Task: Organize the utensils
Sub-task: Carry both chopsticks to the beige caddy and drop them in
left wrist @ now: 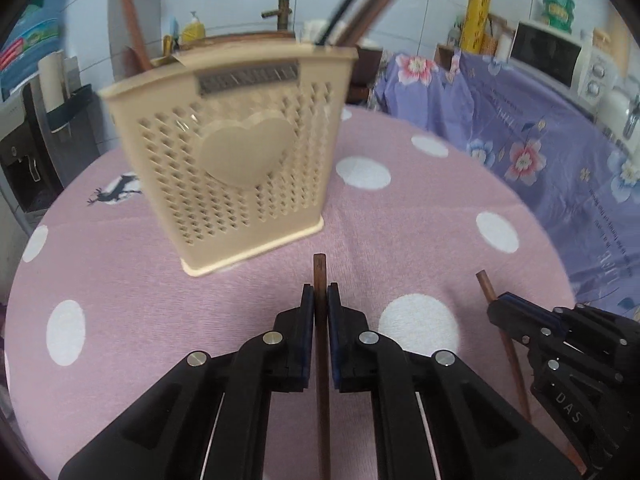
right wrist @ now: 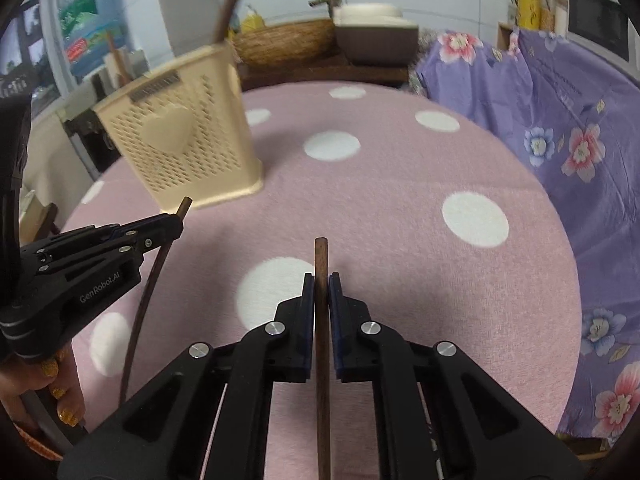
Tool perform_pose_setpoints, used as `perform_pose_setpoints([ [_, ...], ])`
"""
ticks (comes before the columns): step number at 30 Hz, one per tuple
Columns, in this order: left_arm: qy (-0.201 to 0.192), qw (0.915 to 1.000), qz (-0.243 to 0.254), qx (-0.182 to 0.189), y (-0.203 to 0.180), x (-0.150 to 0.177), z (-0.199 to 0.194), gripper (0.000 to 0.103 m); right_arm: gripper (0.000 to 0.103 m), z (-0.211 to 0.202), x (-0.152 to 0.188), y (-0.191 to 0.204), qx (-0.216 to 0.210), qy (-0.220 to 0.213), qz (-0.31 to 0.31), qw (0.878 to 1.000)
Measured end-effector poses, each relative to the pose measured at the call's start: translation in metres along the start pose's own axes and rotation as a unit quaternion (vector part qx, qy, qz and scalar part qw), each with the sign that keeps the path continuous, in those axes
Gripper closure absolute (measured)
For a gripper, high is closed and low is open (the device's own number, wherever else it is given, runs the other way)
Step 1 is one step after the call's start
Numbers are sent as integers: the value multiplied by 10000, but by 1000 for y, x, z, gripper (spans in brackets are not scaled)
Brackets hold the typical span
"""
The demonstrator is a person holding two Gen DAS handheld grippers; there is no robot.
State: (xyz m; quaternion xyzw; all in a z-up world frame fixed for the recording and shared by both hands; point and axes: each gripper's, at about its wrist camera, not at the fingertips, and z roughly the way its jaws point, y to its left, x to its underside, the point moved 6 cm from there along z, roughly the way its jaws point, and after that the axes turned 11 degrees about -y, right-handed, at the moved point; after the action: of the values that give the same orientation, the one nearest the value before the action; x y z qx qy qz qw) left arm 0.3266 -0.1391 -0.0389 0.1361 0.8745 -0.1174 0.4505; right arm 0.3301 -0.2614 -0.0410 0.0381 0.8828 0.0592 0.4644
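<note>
Left gripper (left wrist: pixel 320 294): jaws clamped on a thin dark brown wooden chopstick (left wrist: pixel 321 360), whose tip pokes out just past the jaws while the rest runs back between the fingers.
Right gripper (right wrist: pixel 320 284): jaws clamped on a second dark brown wooden chopstick (right wrist: pixel 322 340), held the same way, tip just ahead of the jaws.
Holder: a beige perforated plastic utensil basket with a raised heart on its face (left wrist: pixel 240 152) stands on the table ahead of and left of both pairs of jaws, apart from them; more sticks rise from its top.
Table: round, covered with a pink cloth with white dots (left wrist: pixel 400 240), lying below the jaws.
Hand (right wrist: pixel 60 392): grips the left gripper's handle.
</note>
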Motion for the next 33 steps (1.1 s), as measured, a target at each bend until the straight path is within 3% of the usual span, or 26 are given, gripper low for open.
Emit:
perform_pose_setpoints([
  [7, -764, 9967, -266, -20, 29, -31, -73, 95, 95, -53, -43, 22, -488, -724, -80, 9962],
  [13, -1170, 9922, -386, -165, 48, -47, -113, 95, 95, -87, -73, 35, -684, -1186, -216, 9904],
  [21, -1401, 9888, -461, -250, 61, -58, -134, 95, 95, -109, -93, 53, -834, -1403, -429, 9857],
  [33, -1512, 9870, -510, -184, 65, -58, -147, 95, 95, -120, -96, 63, -958, -1483, -444, 9833],
])
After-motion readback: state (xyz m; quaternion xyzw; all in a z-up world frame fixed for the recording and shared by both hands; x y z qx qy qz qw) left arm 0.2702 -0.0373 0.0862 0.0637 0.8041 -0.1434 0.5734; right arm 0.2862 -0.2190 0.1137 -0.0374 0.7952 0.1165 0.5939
